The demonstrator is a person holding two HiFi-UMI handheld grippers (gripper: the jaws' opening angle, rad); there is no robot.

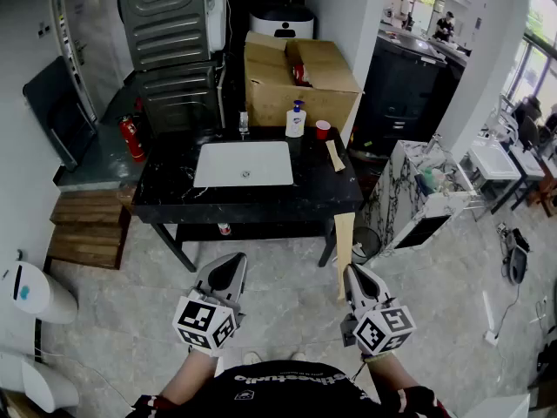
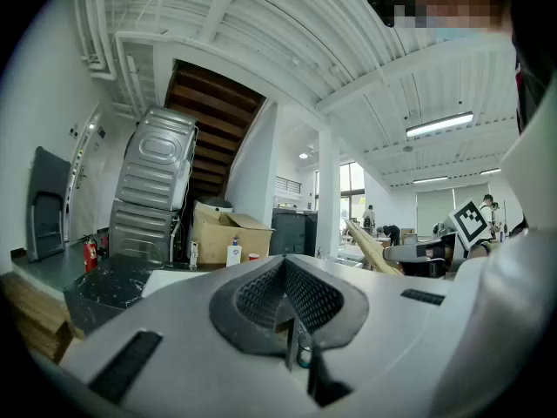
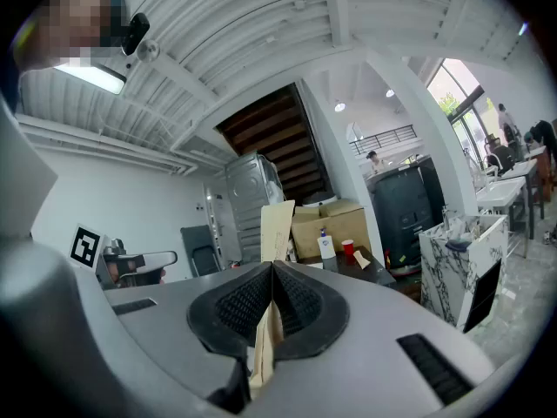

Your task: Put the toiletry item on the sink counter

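Head view: the black sink counter (image 1: pixel 174 190) fills my twelve o'clock, with the white basin (image 1: pixel 244 164) set into it. Along its far edge, at about one o'clock from the basin, I see a soap bottle (image 1: pixel 296 120) and a red cup (image 1: pixel 323 130) just beside it. A cardboard box (image 1: pixel 296 81) stands behind them. The left gripper (image 1: pixel 233 263) is at my seven o'clock and the right gripper (image 1: pixel 352 271) at my five o'clock, both low over the floor in front of the counter. A flat beige strip (image 1: pixel 344 244) rises from the right gripper's tips toward twelve, and its far end overlaps the counter's front edge in the picture.

Left gripper view: the left gripper (image 2: pixel 283 261) has its pads pressed together, and I see nothing caught between them. The soap bottle (image 2: pixel 233 252) shows at ten o'clock beyond the jaws. The right gripper (image 2: pixel 435 255) is out at three o'clock, with the strip (image 2: pixel 372 244) slanting up from it.

Right gripper view: the right gripper (image 3: pixel 271 266) is clamped tight on the strip (image 3: pixel 277 229), which stands straight up at twelve from between the pads. The soap bottle (image 3: pixel 326 249) and the red cup (image 3: pixel 348 251) sit on the counter at about one o'clock, well apart from the strip.
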